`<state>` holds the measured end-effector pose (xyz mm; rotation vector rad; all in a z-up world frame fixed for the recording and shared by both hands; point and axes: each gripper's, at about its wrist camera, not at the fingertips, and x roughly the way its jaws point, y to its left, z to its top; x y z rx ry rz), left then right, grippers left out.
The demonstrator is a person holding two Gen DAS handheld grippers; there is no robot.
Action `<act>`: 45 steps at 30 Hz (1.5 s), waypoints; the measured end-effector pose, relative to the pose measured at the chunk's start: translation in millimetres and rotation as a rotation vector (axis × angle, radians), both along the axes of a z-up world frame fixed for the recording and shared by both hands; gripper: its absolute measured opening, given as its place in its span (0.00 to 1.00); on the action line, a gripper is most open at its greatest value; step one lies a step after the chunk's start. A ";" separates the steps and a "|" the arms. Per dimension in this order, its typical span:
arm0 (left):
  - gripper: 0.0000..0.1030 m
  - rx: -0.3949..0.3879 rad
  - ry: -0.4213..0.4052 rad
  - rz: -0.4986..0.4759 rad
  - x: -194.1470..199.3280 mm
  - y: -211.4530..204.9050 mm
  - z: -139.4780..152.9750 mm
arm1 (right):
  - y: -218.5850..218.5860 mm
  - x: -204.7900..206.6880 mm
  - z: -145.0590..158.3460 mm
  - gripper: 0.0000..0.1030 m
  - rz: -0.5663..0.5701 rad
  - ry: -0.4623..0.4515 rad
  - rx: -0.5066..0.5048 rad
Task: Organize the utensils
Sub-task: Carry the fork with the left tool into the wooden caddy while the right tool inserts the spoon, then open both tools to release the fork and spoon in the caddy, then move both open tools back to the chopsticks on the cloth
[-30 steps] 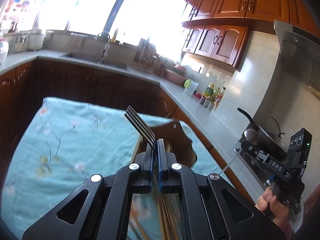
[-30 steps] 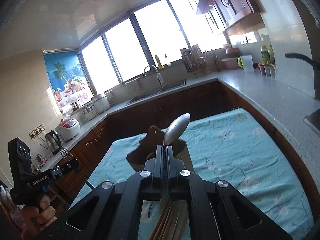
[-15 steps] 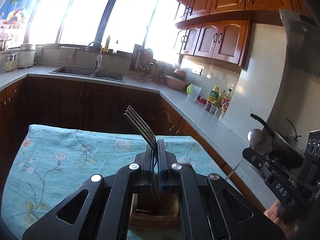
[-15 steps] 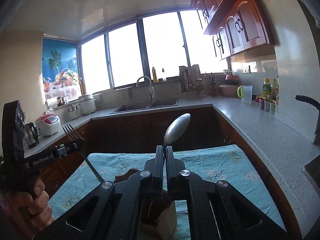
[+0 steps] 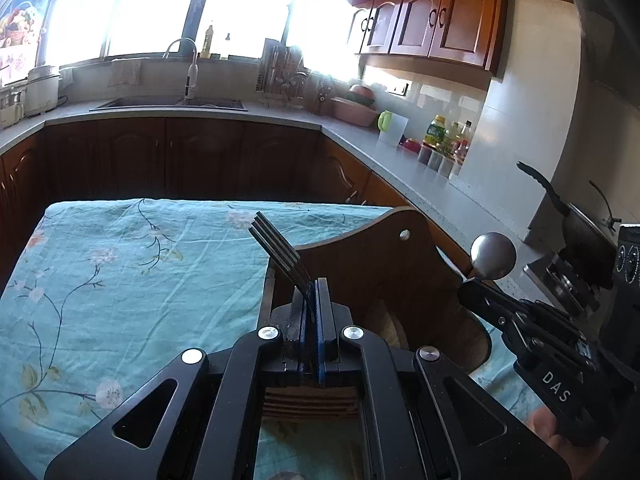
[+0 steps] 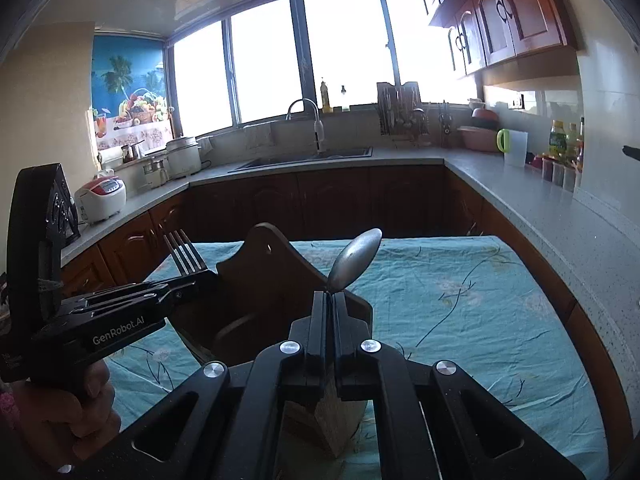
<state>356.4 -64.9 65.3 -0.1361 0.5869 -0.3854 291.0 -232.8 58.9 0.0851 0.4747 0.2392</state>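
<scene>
Left gripper (image 5: 310, 300) clenching a fork (image 5: 280, 250), fingers pressed together on the neck, tines sticking up and tilting away to the left beyond the fingertips. Seen from the right wrist view, same left gripper (image 6: 196, 280) reaching in from the left side, fork (image 6: 185, 252) standing tines-up above its tip, a hand (image 6: 68, 412) wrapping the grip below.

Right gripper (image 6: 329, 300) clamping a spoon (image 6: 356, 258) at the stem, bowl rising ahead of the fingertips and leaning to the right. In the left wrist view, right gripper (image 5: 476, 296) entering from the right, spoon (image 5: 493, 256) showing its rounded bowl just above the tip.

Wooden utensil holder (image 5: 376, 276) sitting directly ahead of and below the left fingertips, its tall curved back panel with a small hanging hole rising just to the right of the fork. Same wooden utensil holder (image 6: 264, 276) lying between the two grippers in the right wrist view, just left of the right fingertips and right behind the left ones; lower pocket edge curving beneath. Neither utensil touching the holder so far as can be told.

Teal floral tablecloth (image 5: 120, 280) spreading beneath the holder and away to the left of the left gripper; tablecloth (image 6: 480, 300) stretching to the right of the right gripper. Kitchen counter (image 6: 520, 188) with sink (image 6: 308, 158) lying well beyond both.
</scene>
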 end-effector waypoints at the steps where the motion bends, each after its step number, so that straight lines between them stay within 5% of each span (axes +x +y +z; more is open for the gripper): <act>1: 0.02 0.001 -0.001 0.005 -0.8 -0.4 -1.1 | -1.9 1.8 -1.7 0.02 0.001 0.009 0.005; 13: 0.06 -0.028 0.036 0.008 0.7 2.9 0.0 | -10.9 4.6 -1.5 0.03 -0.009 0.044 0.035; 16: 0.18 -0.039 0.038 0.002 -4.3 3.1 5.7 | -14.0 5.4 -0.4 0.08 -0.016 0.051 0.054; 18: 0.36 -0.042 0.018 0.010 -10.8 5.5 10.8 | -18.2 4.0 1.7 0.11 -0.022 0.052 0.076; 22: 0.41 -0.057 0.008 0.029 -22.6 13.7 16.3 | -26.1 -5.6 7.4 0.39 -0.037 0.028 0.111; 25: 0.45 -0.076 0.010 0.053 -33.5 25.8 17.9 | -31.6 -15.3 12.1 0.43 -0.048 0.018 0.139; 31: 0.62 -0.083 -0.005 0.107 -64.1 48.8 19.1 | -42.6 -46.7 15.5 0.79 -0.066 -0.018 0.210; 45: 0.70 -0.094 0.098 0.198 -141.6 92.8 -13.5 | -56.0 -120.1 -4.3 0.84 -0.106 0.024 0.289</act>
